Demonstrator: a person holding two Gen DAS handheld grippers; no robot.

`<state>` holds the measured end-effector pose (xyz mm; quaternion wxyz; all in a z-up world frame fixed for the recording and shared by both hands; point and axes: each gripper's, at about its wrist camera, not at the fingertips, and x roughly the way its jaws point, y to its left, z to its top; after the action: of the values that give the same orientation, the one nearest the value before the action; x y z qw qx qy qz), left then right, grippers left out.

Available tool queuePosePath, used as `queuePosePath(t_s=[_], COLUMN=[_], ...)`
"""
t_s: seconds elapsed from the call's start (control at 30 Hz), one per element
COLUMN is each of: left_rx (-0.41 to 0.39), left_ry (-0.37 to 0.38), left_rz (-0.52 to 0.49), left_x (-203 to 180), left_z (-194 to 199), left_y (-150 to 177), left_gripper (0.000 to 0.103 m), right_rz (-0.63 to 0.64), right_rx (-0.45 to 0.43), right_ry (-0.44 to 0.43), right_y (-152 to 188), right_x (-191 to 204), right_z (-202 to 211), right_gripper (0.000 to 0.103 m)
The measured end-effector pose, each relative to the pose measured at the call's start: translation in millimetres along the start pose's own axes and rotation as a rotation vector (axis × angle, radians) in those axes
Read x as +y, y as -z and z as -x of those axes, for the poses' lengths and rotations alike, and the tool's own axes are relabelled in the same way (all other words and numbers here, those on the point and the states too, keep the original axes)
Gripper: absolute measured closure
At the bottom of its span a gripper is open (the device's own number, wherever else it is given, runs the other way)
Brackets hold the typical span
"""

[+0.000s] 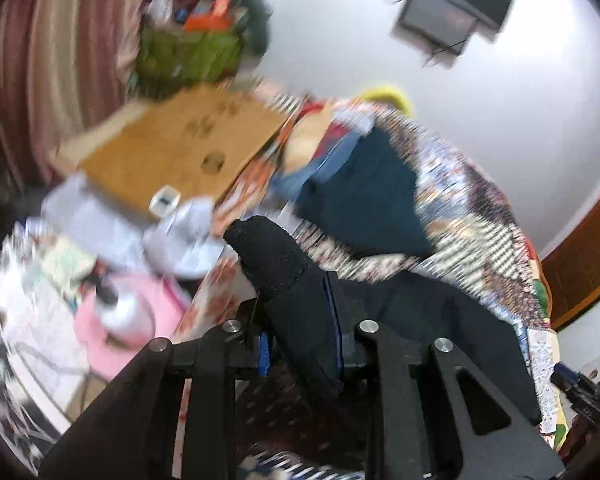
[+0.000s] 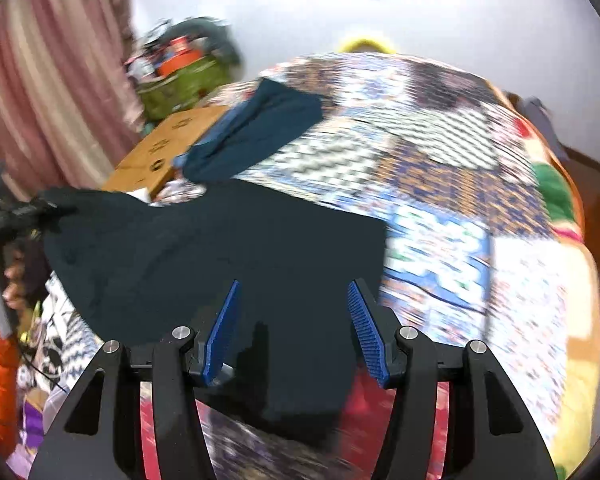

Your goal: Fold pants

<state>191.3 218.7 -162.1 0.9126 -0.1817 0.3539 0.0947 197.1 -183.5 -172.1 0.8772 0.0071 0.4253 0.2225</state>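
Dark pants (image 2: 220, 248) lie spread on a patterned quilt (image 2: 440, 160) on the bed. In the left wrist view my left gripper (image 1: 302, 344) is shut on a bunched fold of the pants (image 1: 276, 264), which sticks up between its jaws. In the right wrist view my right gripper (image 2: 294, 320) is open, its blue pads (image 2: 364, 324) standing either side of the pants' near part, just above the cloth. The left gripper shows at the far left of the right wrist view (image 2: 16, 216), holding the pants' corner. A second dark teal garment (image 2: 256, 132) lies further back on the quilt.
A cardboard box (image 1: 180, 148) stands beside the bed on the left. A green bag (image 2: 180, 84) with clutter sits by the striped curtain (image 2: 40, 80). Pink and white items (image 1: 120, 316) lie on the floor. A wooden bed frame (image 1: 584, 252) edges the right.
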Motion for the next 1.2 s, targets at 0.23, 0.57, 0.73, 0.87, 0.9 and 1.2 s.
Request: queuePosePath(t_s=[0.23, 0.57, 0.73, 0.87, 0.9, 1.2], left_rx=[-0.133, -0.169, -0.098, -0.012, 0.005, 0.213], left_ry=[0.121, 0.262, 0.348, 0.402, 0.407, 0.442], left_rz=[-0.148, -0.343, -0.405, -0.484, -0.5, -0.616], left_x=[-91.6, -226.3, -271.9, -305.7, -310.5, -333.0], left_z=[35.6, 43.6, 28.6, 17.5, 14.8, -11.0], left_y=[-37.0, -33.5, -10.6, 22.5, 29.2, 96.8], left_gripper=[0.081, 0.082, 0.082, 0.082, 0.082, 0.08], right_rz=[-0.126, -0.164, -0.151, -0.143, -0.14, -0.142], right_rx=[0.091, 0.111, 0.113, 0.113, 0.112, 0.113], right_ry=[0.055, -0.012, -0.014, -0.013, -0.011, -0.011], right_y=[34.3, 60.1, 63.1, 64.1, 64.5, 65.0], right_x=[-52.7, -55.3, -55.6, -54.5, -54.1, -52.6], right_z=[-3.7, -7.0, -5.9, -6.6, -5.9, -2.8], right_gripper=[0.051, 0.051, 0.051, 0.051, 0.051, 0.051])
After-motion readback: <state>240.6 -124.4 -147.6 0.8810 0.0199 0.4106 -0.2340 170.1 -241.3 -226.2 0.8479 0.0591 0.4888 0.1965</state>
